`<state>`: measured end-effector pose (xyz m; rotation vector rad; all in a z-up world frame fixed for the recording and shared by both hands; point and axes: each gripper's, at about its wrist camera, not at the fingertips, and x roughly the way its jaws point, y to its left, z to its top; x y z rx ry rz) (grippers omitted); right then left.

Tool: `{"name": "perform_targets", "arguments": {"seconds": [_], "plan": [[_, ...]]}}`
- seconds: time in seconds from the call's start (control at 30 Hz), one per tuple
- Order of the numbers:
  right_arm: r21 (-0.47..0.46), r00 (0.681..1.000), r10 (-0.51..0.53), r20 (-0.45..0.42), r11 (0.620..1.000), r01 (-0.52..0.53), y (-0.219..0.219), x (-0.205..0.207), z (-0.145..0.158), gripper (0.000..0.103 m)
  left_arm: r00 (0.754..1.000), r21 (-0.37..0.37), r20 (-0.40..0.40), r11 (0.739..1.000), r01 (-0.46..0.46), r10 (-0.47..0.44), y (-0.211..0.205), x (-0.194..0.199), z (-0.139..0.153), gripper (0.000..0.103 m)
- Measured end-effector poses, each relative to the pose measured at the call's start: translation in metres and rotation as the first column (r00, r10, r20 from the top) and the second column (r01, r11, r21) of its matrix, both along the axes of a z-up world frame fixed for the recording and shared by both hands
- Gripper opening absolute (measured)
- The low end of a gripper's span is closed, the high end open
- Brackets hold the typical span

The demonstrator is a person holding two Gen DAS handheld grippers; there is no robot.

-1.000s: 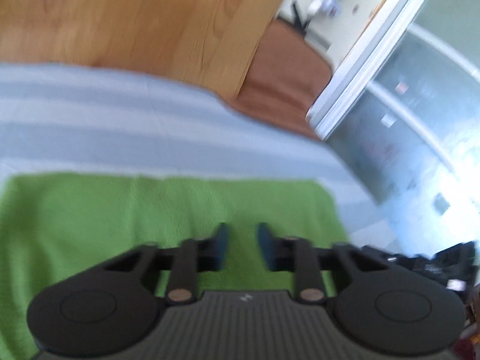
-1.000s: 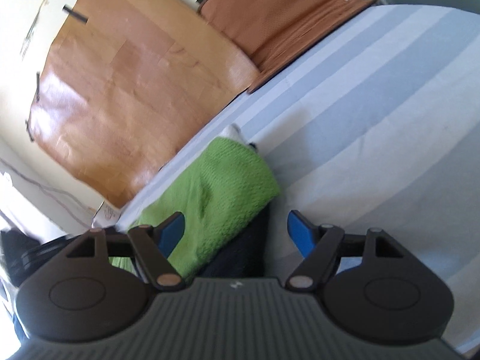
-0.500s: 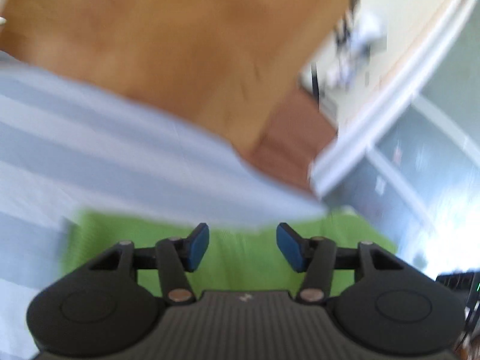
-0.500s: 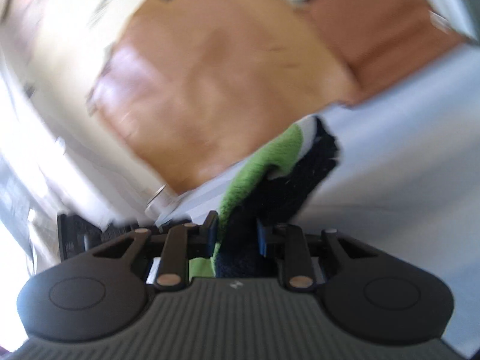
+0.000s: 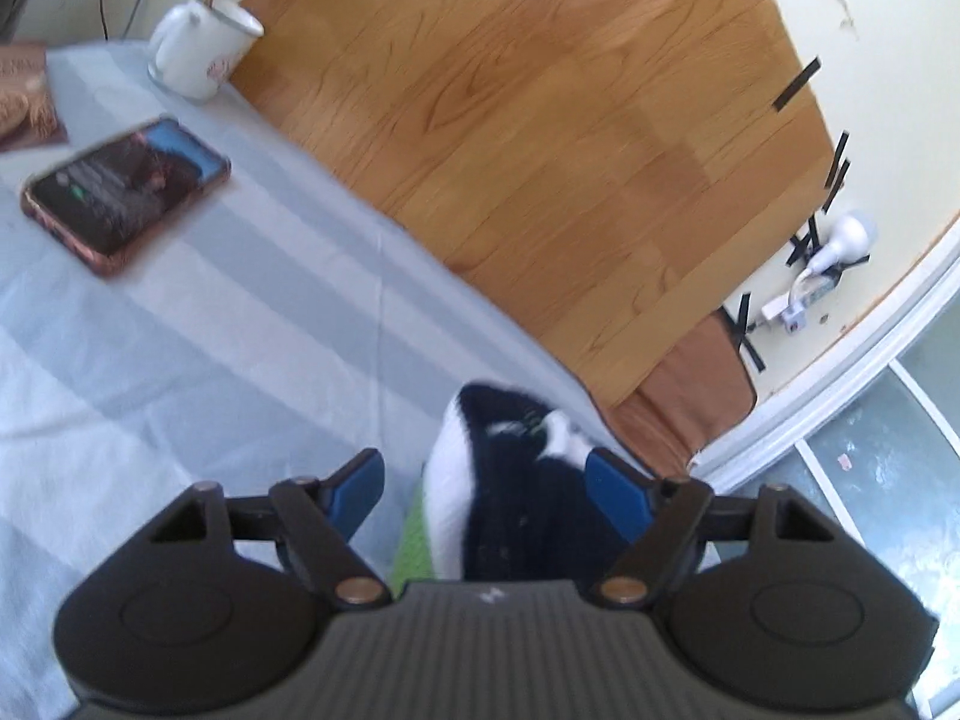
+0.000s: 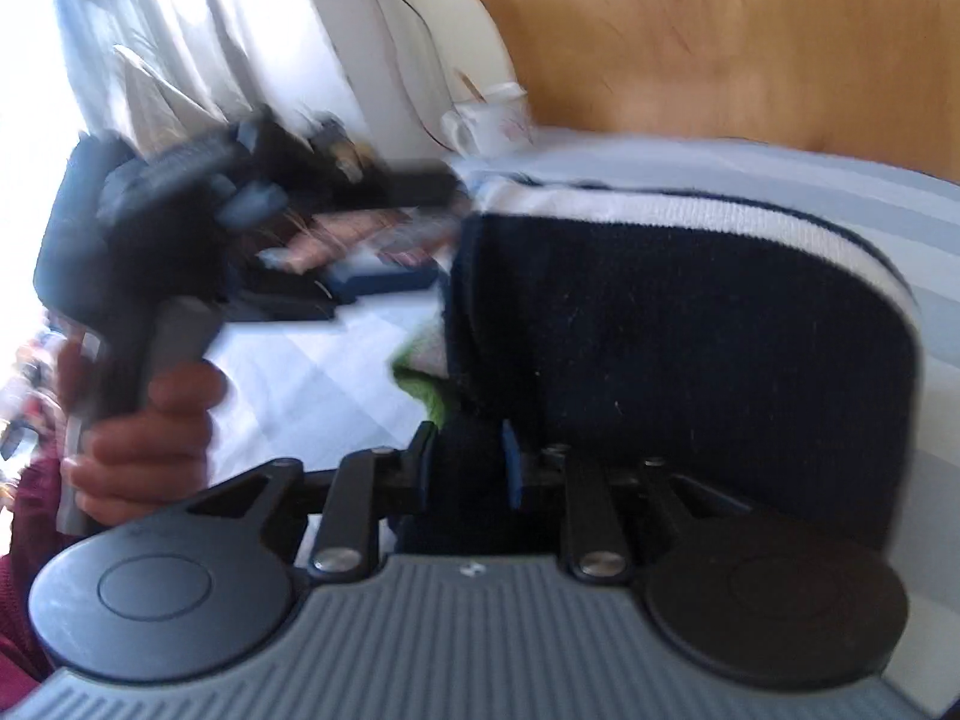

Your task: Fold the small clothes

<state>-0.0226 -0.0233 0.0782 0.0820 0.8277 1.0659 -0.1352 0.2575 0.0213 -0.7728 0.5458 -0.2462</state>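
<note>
The small knitted garment (image 6: pixel 690 312) is dark navy with a white band and a green side showing at its edge. It lies folded over on the striped cloth. My right gripper (image 6: pixel 465 468) is shut on its near navy edge. In the left wrist view the garment (image 5: pixel 510 480) rises between my fingers, navy and white with a bit of green below. My left gripper (image 5: pixel 486 480) is open around it, with its blue pads apart. The left gripper (image 6: pixel 180 210) also shows in the right wrist view, held in a hand.
A phone (image 5: pixel 126 192) in a reddish case lies on the striped tablecloth (image 5: pixel 210 330) at left. A white mug (image 5: pixel 201 51) stands at the far edge by a wooden board (image 5: pixel 540 150). The mug also shows in the right wrist view (image 6: pixel 489 123).
My right gripper closed on the garment and carried its edge over, so the navy side now faces up. My left gripper opened wide and swung leftward, away from the flat green side.
</note>
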Motion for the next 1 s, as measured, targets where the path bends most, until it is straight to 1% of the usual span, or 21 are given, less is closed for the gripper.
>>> {"name": "perform_targets", "arguments": {"seconds": [0.03, 0.07, 0.13, 0.2, 0.27, 0.33, 0.37, 0.4, 0.43, 0.47, 0.5, 0.53, 0.57, 0.63, 0.67, 0.7, 0.73, 0.8, 0.87, 0.97, 1.0], "plan": [[0.025, 0.999, 0.005, -0.036, 1.000, -0.004, -0.007, 0.003, 0.005, 0.038, 1.000, 0.010, 0.002, 1.000, 0.011, -0.011, -0.005, 0.003, 0.001, 0.077], [0.069, 0.999, 0.012, -0.046, 0.998, -0.009, -0.017, 0.004, 0.013, 0.039, 1.000, 0.020, 0.011, 1.000, 0.022, -0.022, -0.010, 0.005, 0.003, 0.079], [0.120, 1.000, -0.007, 0.007, 0.993, 0.006, -0.036, 0.003, 0.031, 0.039, 0.999, 0.053, 0.029, 0.998, 0.029, -0.031, -0.016, 0.008, 0.009, 0.079], [0.138, 0.992, -0.088, 0.086, 0.988, 0.076, -0.054, 0.004, 0.048, 0.039, 0.999, 0.095, 0.029, 0.995, 0.023, -0.026, -0.025, 0.015, 0.015, 0.079], [0.134, 0.976, -0.184, 0.116, 0.977, 0.168, -0.067, 0.017, 0.054, 0.039, 0.999, 0.110, 0.017, 0.993, 0.035, -0.037, -0.031, 0.026, 0.018, 0.077], [0.110, 0.965, -0.241, 0.099, 0.967, 0.230, -0.072, 0.033, 0.048, 0.039, 0.999, 0.123, -0.009, 0.992, 0.037, -0.036, -0.036, 0.039, 0.017, 0.077], [0.082, 0.961, -0.261, 0.095, 0.964, 0.253, -0.071, 0.039, 0.040, 0.039, 0.999, 0.128, -0.030, 0.991, 0.043, -0.039, -0.037, 0.047, 0.014, 0.073], [0.026, 0.956, -0.273, 0.106, 0.962, 0.272, -0.064, 0.048, 0.030, 0.036, 0.997, 0.134, -0.060, 0.989, 0.058, -0.050, -0.039, 0.057, 0.009, 0.067], [-0.029, 0.953, -0.273, 0.135, 0.960, 0.279, -0.057, 0.055, 0.019, 0.033, 0.992, 0.157, -0.109, 0.985, 0.073, -0.057, -0.042, 0.068, 0.002, 0.066], [-0.043, 0.954, -0.268, 0.137, 0.960, 0.276, -0.055, 0.060, 0.010, 0.032, 0.985, 0.177, -0.164, 0.980, 0.091, -0.062, -0.045, 0.080, -0.009, 0.069], [-0.016, 0.953, -0.274, 0.127, 0.961, 0.278, -0.056, 0.063, 0.003, 0.032, 0.984, 0.151, -0.165, 0.984, 0.099, -0.074, -0.045, 0.086, -0.020, 0.072], [0.004, 0.950, -0.291, 0.112, 0.956, 0.292, -0.059, 0.064, 0.000, 0.032, 0.988, 0.158, -0.137, 0.983, 0.097, -0.076, -0.045, 0.085, -0.023, 0.072], [0.008, 0.949, -0.298, 0.108, 0.954, 0.298, -0.064, 0.062, 0.000, 0.032, 0.987, 0.176, -0.143, 0.979, 0.101, -0.076, -0.047, 0.085, -0.021, 0.072], [0.007, 0.946, -0.295, 0.136, 0.955, 0.297, -0.060, 0.056, 0.003, 0.032, 0.985, 0.207, -0.160, 0.974, 0.096, -0.063, -0.052, 0.084, -0.016, 0.075], [0.012, 0.944, -0.297, 0.142, 0.954, 0.298, -0.062, 0.055, 0.003, 0.032, 0.986, 0.230, -0.158, 0.969, 0.090, -0.054, -0.054, 0.083, -0.015, 0.080], [0.020, 0.944, -0.301, 0.137, 0.953, 0.302, -0.063, 0.057, 0.002, 0.032, 0.987, 0.247, -0.153, 0.965, 0.085, -0.048, -0.056, 0.083, -0.015, 0.082], [0.034, 0.943, -0.309, 0.127, 0.951, 0.307, -0.065, 0.056, 0.000, 0.032, 0.988, 0.259, -0.148, 0.963, 0.080, -0.042, -0.057, 0.081, -0.016, 0.083], [0.080, 0.939, -0.331, 0.095, 0.943, 0.324, -0.072, 0.053, -0.004, 0.033, 0.989, 0.286, -0.147, 0.956, 0.060, -0.018, -0.061, 0.078, -0.015, 0.090], [0.137, 0.932, -0.357, 0.061, 0.928, 0.346, -0.081, 0.047, -0.007, 0.033, 0.989, 0.317, -0.150, 0.948, 0.036, 0.013, -0.065, 0.074, -0.013, 0.094], [0.202, 0.916, -0.400, 0.031, 0.900, 0.386, -0.093, 0.030, -0.005, 0.037, 0.989, 0.354, -0.142, 0.935, 0.004, 0.049, -0.068, 0.065, -0.008, 0.094], [0.218, 0.909, -0.416, 0.030, 0.890, 0.400, -0.096, 0.022, -0.003, 0.044, 0.989, 0.373, -0.134, 0.928, -0.008, 0.062, -0.071, 0.061, -0.005, 0.094]]}}
